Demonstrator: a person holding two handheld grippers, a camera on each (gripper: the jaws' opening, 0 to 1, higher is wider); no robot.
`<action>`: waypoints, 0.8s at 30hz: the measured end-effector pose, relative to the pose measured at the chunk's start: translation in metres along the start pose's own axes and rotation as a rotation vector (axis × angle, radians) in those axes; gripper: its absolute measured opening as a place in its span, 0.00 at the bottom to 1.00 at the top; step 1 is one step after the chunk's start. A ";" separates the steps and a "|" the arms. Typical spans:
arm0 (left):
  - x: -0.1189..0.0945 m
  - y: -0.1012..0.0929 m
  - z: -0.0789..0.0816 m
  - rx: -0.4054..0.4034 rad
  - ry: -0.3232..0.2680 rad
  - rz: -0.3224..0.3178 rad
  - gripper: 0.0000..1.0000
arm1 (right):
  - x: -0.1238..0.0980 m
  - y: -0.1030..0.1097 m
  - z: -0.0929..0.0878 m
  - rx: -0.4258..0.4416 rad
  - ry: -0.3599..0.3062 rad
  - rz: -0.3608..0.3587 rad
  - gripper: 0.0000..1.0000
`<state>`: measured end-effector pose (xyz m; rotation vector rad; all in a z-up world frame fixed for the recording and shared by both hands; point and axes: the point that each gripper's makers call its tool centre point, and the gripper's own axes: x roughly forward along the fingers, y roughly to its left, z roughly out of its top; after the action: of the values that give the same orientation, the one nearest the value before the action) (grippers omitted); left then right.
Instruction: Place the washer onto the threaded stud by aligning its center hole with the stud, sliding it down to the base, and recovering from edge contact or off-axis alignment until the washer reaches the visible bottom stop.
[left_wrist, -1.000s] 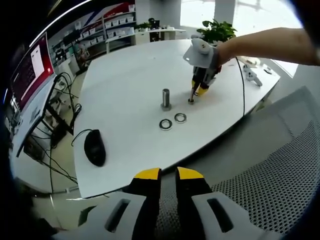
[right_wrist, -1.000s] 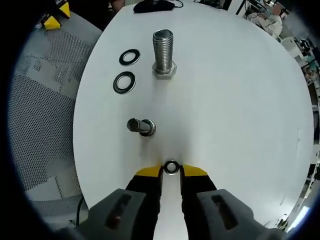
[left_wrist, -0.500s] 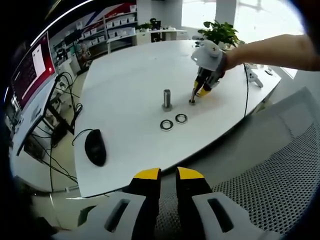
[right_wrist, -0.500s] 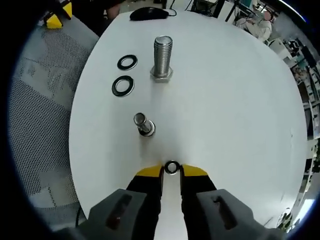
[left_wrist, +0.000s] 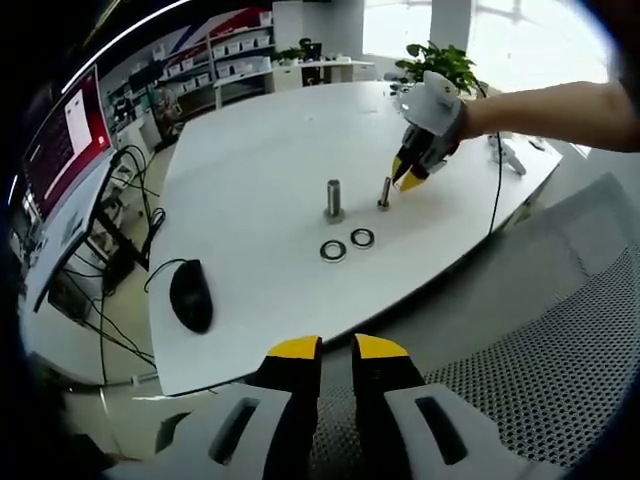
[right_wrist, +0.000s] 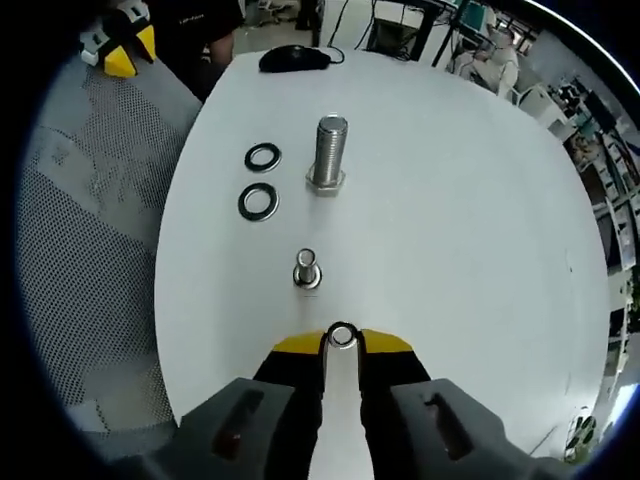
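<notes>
Right gripper (right_wrist: 342, 341) is pinching a small washer (right_wrist: 342, 335) edge-on between its yellow tips, hovering above the white counter (right_wrist: 450, 230); in the left gripper view the right gripper (left_wrist: 408, 172) is sitting up and just beside the small stud (left_wrist: 384, 193). Carry step is looking done, alignment step is in hand: washer is not yet on any stud. Just ahead of the washer, the small stud (right_wrist: 306, 270) is standing upright, seen almost end-on. Next move is calling for centring the hole over that stud top, levelling the washer, then lowering and letting go; some tilt correction is likely needed. Farther on, two loose washers (right_wrist: 260, 180) are lying beside the big bolt (right_wrist: 329, 152), with a mouse (right_wrist: 294, 59) at the far edge. Left gripper (left_wrist: 336, 347) is idling off the counter edge, jaws close together, gripping nothing.
</notes>
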<state>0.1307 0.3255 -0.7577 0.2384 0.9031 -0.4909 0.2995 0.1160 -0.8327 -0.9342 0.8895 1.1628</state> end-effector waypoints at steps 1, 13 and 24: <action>0.001 0.001 0.000 -0.001 -0.001 0.000 0.10 | -0.003 0.001 0.002 -0.001 -0.006 0.002 0.14; 0.001 0.003 -0.001 0.003 -0.003 -0.001 0.10 | -0.027 0.010 0.031 -0.059 -0.018 0.062 0.14; 0.001 0.001 0.000 0.008 -0.007 -0.019 0.09 | -0.027 0.014 0.045 -0.137 0.047 0.111 0.14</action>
<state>0.1319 0.3263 -0.7586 0.2357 0.8976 -0.5125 0.2850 0.1511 -0.7938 -1.0373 0.9179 1.3144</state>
